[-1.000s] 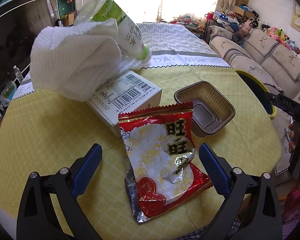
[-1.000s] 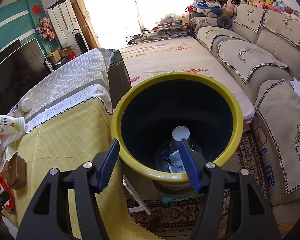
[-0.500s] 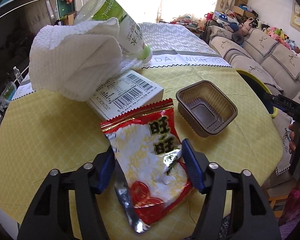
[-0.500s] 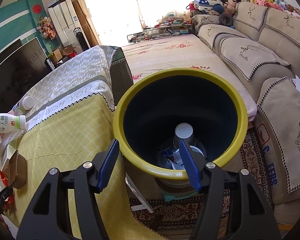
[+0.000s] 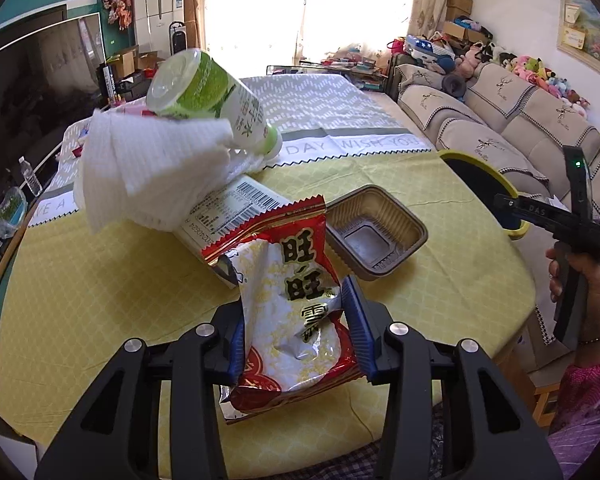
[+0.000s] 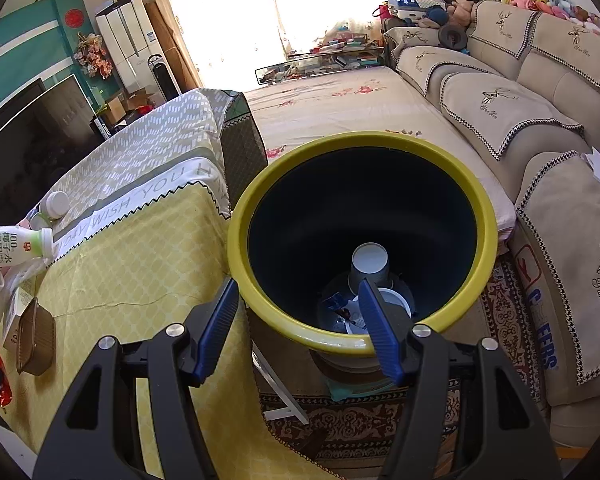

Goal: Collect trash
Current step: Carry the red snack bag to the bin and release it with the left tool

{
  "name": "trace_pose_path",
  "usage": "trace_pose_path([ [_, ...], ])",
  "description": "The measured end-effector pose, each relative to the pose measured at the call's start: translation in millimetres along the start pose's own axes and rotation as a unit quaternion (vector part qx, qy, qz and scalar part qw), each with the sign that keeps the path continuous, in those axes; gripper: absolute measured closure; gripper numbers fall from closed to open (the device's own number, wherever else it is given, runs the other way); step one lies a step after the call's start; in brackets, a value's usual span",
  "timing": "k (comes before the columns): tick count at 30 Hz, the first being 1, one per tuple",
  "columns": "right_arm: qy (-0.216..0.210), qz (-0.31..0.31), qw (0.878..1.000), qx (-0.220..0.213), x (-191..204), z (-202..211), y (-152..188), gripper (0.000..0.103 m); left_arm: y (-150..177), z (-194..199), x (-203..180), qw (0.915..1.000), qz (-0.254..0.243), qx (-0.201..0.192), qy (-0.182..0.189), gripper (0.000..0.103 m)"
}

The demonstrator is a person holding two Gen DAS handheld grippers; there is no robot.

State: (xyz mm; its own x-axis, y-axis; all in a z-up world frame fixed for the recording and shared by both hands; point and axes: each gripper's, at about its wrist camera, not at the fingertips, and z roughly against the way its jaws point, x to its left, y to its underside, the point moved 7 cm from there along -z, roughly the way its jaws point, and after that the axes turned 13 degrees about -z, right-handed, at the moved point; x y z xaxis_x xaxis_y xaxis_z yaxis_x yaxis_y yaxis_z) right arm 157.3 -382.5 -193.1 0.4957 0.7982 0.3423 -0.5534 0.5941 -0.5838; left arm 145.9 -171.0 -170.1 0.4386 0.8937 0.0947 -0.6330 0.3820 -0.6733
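Since the earlier frame, the left gripper point(image 5: 296, 332) has drawn its blue pads in from well apart to either side of the red snack wrapper point(image 5: 292, 312), and the wrapper's top edge now stands up off the yellow tablecloth point(image 5: 100, 292) rather than lying flat. The jaws are closing at this moment with the crumpled foil between them; both pads press into its sides, so I judge the wrapper is grasped, though loosely. The right gripper point(image 6: 300, 320) hangs open and empty over the near rim of the yellow-rimmed bin point(image 6: 260, 312), just off the table's edge.

To do this step well, the squeeze should finish before any lift: foil is slick and springy, and a half-closed pinch on the wrapper's puffed middle could let it slide out. Carry it low across the table to the bin and let go only once it is above the dark opening.

Inside the bin lie an upturned paper cup point(image 6: 370, 264) and what looks like a white lid with scraps of blue packaging beneath; the shadow makes those hard to tell apart. On the table, the brown plastic tray point(image 5: 374, 236) sits empty, just beside the wrapper. Behind it a white box point(image 5: 236, 208) carries a paper towel point(image 5: 148, 172) and a tipped green drink bottle point(image 5: 208, 96), all uncollected.
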Motion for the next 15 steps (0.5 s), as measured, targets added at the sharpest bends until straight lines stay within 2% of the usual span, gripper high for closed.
trace_pose_path([
  [8,-0.002,0.000,1.000,-0.001,0.0,0.3,0.8,0.044,-16.2,2.6,-10.6,0.9991,-0.026,-0.029,0.018,0.060],
  [15,0.003,-0.006,1.000,-0.002,-5.0,1.4,-1.0,0.044,-23.0,-7.7,-12.1,0.9989,-0.032,-0.020,0.027,0.060],
])
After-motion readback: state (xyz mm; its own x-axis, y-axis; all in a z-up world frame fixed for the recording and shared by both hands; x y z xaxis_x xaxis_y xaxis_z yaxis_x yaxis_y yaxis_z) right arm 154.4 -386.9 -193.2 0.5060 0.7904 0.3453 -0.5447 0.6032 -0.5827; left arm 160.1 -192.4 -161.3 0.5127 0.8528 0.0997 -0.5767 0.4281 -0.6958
